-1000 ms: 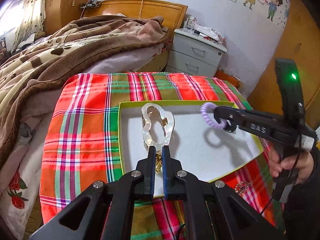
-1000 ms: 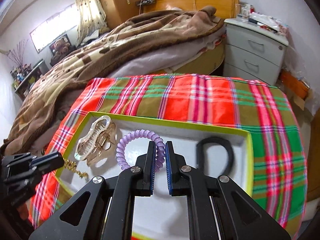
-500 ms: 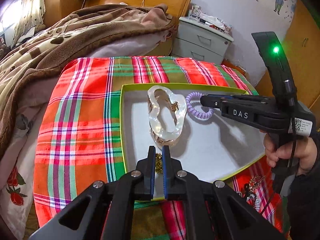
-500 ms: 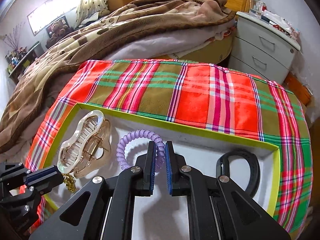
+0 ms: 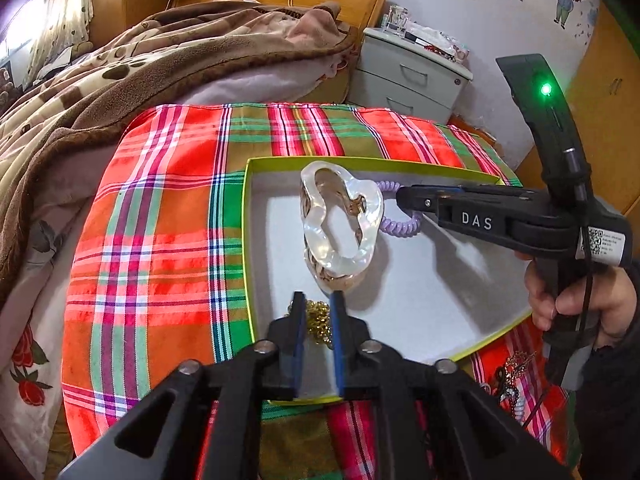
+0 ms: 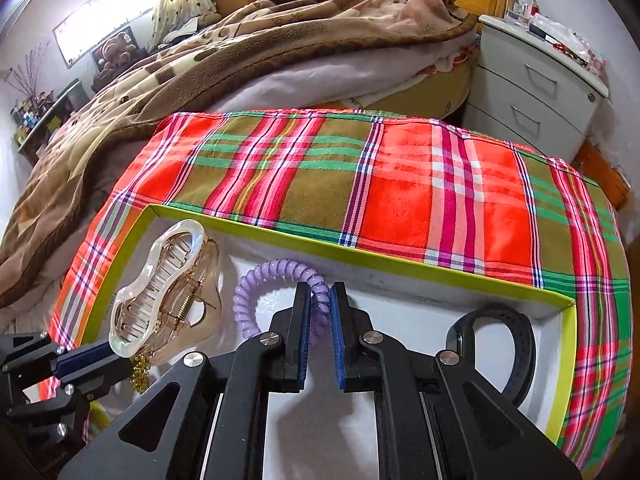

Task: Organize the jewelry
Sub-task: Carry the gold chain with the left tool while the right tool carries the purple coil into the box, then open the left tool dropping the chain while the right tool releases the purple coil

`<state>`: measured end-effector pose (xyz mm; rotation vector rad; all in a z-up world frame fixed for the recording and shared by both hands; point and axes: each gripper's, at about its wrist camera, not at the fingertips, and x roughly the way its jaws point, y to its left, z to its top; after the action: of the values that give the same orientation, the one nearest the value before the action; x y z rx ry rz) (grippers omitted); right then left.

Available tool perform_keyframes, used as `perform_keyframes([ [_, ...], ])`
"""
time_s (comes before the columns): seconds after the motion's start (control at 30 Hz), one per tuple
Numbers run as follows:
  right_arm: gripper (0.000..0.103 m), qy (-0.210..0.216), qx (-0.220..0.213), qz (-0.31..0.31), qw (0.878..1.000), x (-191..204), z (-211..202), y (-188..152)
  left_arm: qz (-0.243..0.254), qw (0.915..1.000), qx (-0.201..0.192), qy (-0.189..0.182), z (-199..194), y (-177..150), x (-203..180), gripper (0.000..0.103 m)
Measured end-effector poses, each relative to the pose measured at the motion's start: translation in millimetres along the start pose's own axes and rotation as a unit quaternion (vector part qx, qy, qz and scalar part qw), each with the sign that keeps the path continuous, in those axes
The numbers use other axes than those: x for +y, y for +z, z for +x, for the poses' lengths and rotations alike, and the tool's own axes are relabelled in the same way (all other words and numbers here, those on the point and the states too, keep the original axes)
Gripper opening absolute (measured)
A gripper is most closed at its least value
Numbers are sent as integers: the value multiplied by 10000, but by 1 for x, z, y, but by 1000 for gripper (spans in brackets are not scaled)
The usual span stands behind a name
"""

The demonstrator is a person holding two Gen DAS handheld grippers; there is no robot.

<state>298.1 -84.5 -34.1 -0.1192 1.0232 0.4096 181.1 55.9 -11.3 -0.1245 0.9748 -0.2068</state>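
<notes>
Jewelry is gathered in a shallow white tray (image 6: 562, 364) with a lime-green rim, set on a surface covered by a red plaid cloth (image 6: 404, 184). Nearest, a gold chain (image 5: 318, 320) is seen between the pads of the left hand-held gripper (image 5: 317, 300), whose jaws have just been opening and no longer press on it. Just beyond lies a clear hair claw (image 5: 340, 228), touching the chain. The right hand-held gripper (image 6: 320, 292) is clamped on a purple coil hair tie (image 6: 276, 276) beside the claw. A black band (image 6: 520, 344) is curled in the tray's right corner. Bare tray floor is left between tie and band. More trinkets (image 5: 514, 368) lie outside the near rim. Farther off, a bed (image 6: 240, 60) and a nightstand (image 6: 532, 80) are seen.
</notes>
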Motion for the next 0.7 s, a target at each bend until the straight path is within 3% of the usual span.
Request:
perform_keyframes([
  [0.17, 11, 18, -81, 14, 10000, 1, -3, 2, 13, 10000, -9, -10, 0, 0, 0, 23],
  [0.5, 24, 72, -280, 133, 9995, -1, -19, -1, 62, 9999, -92, 1, -10, -1, -5, 35],
  [0.7, 26, 119, -506, 195, 9985, -1, -40, -9, 108, 9996, -242, 37, -25, -4, -11, 38],
])
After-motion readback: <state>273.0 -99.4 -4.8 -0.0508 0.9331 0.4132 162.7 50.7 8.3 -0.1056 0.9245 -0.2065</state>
